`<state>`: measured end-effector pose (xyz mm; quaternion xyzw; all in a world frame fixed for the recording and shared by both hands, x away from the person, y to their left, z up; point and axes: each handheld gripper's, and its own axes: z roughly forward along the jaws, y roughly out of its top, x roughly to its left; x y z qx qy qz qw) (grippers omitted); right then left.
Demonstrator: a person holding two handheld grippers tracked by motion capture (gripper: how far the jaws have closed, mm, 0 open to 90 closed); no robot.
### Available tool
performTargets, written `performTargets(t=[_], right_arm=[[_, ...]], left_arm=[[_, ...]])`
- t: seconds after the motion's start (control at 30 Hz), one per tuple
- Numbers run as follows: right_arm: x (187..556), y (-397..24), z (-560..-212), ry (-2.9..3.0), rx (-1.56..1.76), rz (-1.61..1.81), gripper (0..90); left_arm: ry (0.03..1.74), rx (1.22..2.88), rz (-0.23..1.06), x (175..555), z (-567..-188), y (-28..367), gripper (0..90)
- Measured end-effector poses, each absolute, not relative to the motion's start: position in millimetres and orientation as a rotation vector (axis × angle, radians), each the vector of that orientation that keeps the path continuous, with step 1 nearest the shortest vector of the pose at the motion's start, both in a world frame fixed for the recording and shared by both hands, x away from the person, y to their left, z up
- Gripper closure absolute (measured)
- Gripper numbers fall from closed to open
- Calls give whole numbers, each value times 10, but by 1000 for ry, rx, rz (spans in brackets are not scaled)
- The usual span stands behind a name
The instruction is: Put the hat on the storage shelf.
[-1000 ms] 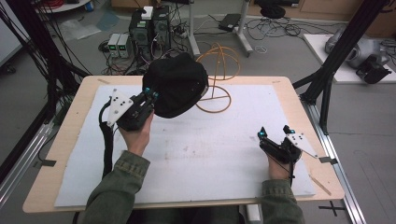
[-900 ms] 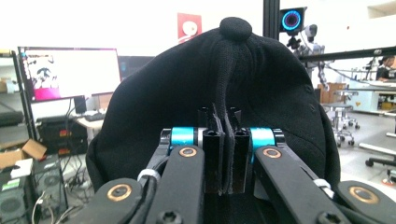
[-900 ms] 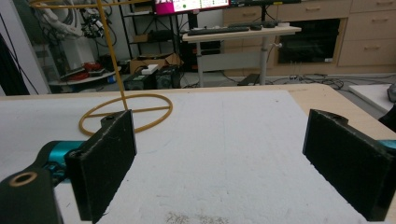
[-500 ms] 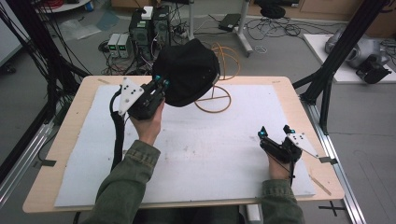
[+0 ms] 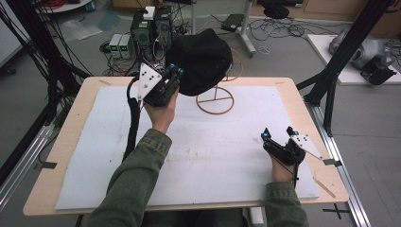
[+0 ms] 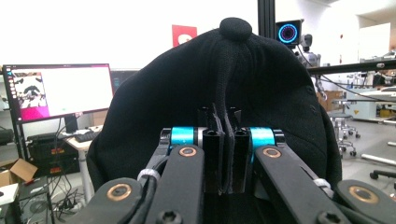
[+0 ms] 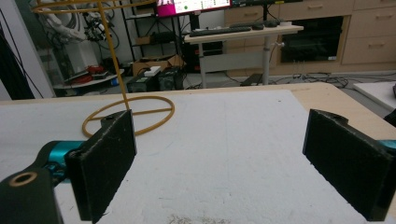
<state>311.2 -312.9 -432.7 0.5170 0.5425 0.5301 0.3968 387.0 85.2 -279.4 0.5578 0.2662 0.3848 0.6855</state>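
Note:
A black cap with a top button hangs in the air over a yellow wire stand at the back middle of the table. My left gripper is shut on the cap's edge. In the left gripper view the cap bulges above the jaws, and a fold of its fabric is pinched in the left gripper. The cap hides the stand's top ring. My right gripper rests low at the right of the mat, open. In the right gripper view nothing sits in the right gripper, and the wire stand rises far left.
A white foam mat covers most of the wooden table. Black frame posts stand by the right edge and others at the far left. Electronics boxes and cables lie on the floor behind the table.
My left gripper has carried the cap up and farther back to the right, over the wire stand. The right gripper has stayed put.

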Motion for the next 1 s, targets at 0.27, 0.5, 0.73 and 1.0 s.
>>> performTargets(t=[0.27,0.5,0.73,1.0], right_arm=[[3115,-3128,-4332,1377,1314,1341,88],[3117,-3138,-4332,1369,1324,1344,88],[3125,-3147,-4334,1357,1325,1346,88],[3132,-3156,-4339,1362,1326,1350,88]], left_arm=[[614,1232,846,4030,-2768,771,877],[617,1203,846,4127,-2708,733,877],[593,1248,842,4256,-2617,624,876],[571,1269,785,4489,-2423,442,877]])
